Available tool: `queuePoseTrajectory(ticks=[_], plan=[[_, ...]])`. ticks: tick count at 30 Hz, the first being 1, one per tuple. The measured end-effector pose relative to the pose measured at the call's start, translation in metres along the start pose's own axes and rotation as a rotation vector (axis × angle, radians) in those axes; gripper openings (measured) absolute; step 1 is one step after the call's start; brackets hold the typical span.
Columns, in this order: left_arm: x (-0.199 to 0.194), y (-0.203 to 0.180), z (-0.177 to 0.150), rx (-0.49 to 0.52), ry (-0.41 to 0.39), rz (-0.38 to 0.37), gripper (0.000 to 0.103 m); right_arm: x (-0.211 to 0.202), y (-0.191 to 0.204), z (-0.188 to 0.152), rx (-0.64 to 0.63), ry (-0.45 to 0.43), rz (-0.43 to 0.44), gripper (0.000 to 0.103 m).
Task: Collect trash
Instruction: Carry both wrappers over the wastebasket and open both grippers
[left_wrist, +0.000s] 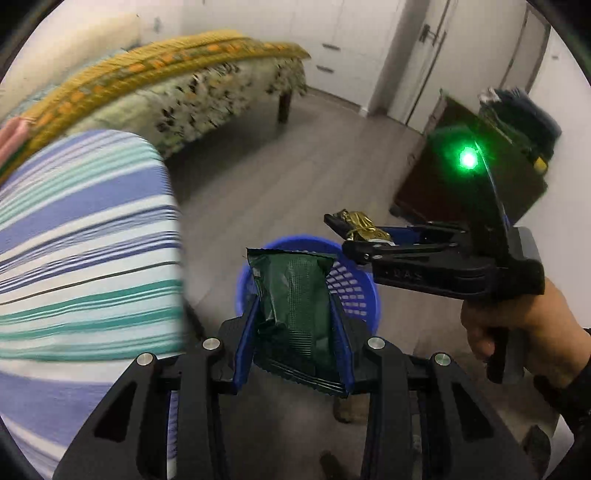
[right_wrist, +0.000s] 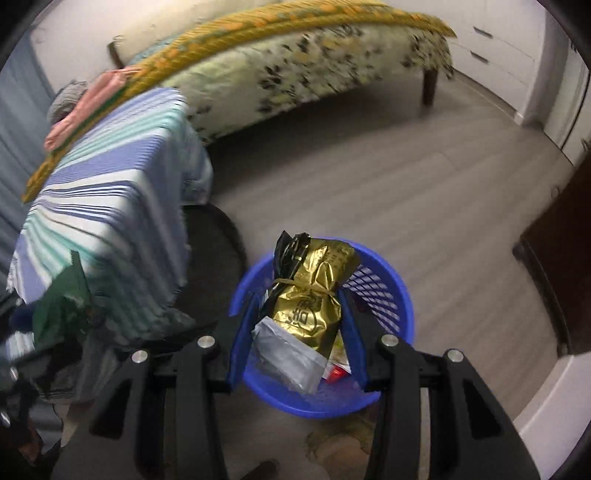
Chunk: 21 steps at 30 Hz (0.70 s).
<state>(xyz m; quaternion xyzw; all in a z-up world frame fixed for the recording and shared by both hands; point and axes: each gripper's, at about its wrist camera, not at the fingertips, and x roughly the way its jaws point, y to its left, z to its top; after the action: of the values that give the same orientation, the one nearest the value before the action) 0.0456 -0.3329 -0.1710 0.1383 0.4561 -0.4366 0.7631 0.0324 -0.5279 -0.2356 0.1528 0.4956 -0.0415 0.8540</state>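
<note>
My left gripper (left_wrist: 293, 325) is shut on a dark green foil wrapper (left_wrist: 295, 302), held above the near rim of a blue plastic basket (left_wrist: 354, 291) on the floor. My right gripper (right_wrist: 297, 328) is shut on a gold foil packet (right_wrist: 314, 295) with a black end and a grey-white piece below it, hanging over the blue basket (right_wrist: 388, 295). In the left wrist view the right gripper (left_wrist: 347, 230) comes in from the right, held by a hand (left_wrist: 517, 325), the gold packet (left_wrist: 360, 223) between its fingers. Red and white scraps (right_wrist: 338, 369) lie inside the basket.
A striped blue, teal and white cloth (right_wrist: 107, 221) covers something at the left, close to the basket. Behind stands a bed (right_wrist: 295, 70) with a yellow cover and floral sheet. A dark wooden cabinet (right_wrist: 554, 266) is at the right. Grey floor (right_wrist: 369, 184) lies between.
</note>
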Motion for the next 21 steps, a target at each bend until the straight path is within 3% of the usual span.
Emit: queuePoseTrajectory(ticks=[5,8,10,12,17,21], plan=[[0.059,-0.005,0.006,-0.003,0.057,-0.01,0.038,0.023,-0.027,-0.001,0.07,0.033,0.002,0.044],[0.089,-0.003,0.007,-0.005,0.082,-0.016,0.042,0.035,-0.042,-0.003,0.105,0.038,0.013,0.05],[0.104,-0.005,0.01,-0.004,0.078,-0.016,0.057,0.041,-0.053,-0.005,0.136,0.038,0.015,0.073],[0.111,-0.006,0.011,-0.002,0.07,-0.015,0.074,0.039,-0.061,-0.005,0.171,0.026,0.008,0.083],[0.079,-0.009,0.01,-0.014,-0.051,0.037,0.093,0.012,-0.076,-0.008,0.243,-0.044,-0.028,0.099],[0.04,-0.014,0.011,-0.025,-0.146,0.039,0.098,-0.019,-0.074,-0.013,0.244,-0.085,-0.161,0.098]])
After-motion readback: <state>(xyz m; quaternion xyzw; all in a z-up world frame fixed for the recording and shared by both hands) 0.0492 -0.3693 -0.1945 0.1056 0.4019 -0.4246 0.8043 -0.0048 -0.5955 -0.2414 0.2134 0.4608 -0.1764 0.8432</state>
